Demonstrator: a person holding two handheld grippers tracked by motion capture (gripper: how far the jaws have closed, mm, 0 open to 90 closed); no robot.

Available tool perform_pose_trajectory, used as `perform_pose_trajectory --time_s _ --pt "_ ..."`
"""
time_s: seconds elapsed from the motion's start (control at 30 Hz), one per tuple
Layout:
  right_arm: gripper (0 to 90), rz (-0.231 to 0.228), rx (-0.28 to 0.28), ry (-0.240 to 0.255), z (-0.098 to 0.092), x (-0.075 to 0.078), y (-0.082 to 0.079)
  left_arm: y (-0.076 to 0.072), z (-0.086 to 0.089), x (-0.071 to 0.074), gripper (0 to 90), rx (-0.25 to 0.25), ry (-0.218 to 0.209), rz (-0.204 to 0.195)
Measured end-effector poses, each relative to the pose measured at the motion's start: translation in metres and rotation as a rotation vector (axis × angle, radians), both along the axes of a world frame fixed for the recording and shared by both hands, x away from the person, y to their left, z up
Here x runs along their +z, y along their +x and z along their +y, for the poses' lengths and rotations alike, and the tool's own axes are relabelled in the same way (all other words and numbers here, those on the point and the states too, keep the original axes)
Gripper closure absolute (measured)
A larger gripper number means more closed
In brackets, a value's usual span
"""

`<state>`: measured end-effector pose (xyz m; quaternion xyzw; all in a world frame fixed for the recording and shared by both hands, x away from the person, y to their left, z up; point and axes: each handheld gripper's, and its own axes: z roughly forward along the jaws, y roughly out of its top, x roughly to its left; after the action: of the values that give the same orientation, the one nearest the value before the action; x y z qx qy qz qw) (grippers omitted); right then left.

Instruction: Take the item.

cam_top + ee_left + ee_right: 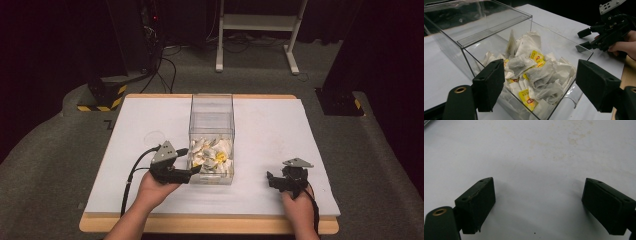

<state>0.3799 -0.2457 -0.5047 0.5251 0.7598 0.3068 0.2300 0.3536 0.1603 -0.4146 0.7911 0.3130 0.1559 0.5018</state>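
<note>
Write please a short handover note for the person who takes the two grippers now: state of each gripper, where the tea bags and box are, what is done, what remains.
Left gripper: jaws open, holding nothing, at the near left corner of the clear box, aimed at its open front part.
Right gripper: jaws open, holding nothing, low over the white table cover, to the right of the box.
Tea bags: piled loose in the box's front part; yellow tags show. None lies outside.
Done: no bag is out or gripped.
Left: probably to pick a bag with the left gripper.
</note>
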Motion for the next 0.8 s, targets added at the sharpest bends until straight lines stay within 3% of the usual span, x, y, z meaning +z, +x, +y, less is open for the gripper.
perform_pose_trajectory --time_s 0.8 --pt "11.5 0.0 0.0 0.0 0.0 0.0 0.0 0.017 -0.028 0.0 25.6 -0.055 0.078 0.04"
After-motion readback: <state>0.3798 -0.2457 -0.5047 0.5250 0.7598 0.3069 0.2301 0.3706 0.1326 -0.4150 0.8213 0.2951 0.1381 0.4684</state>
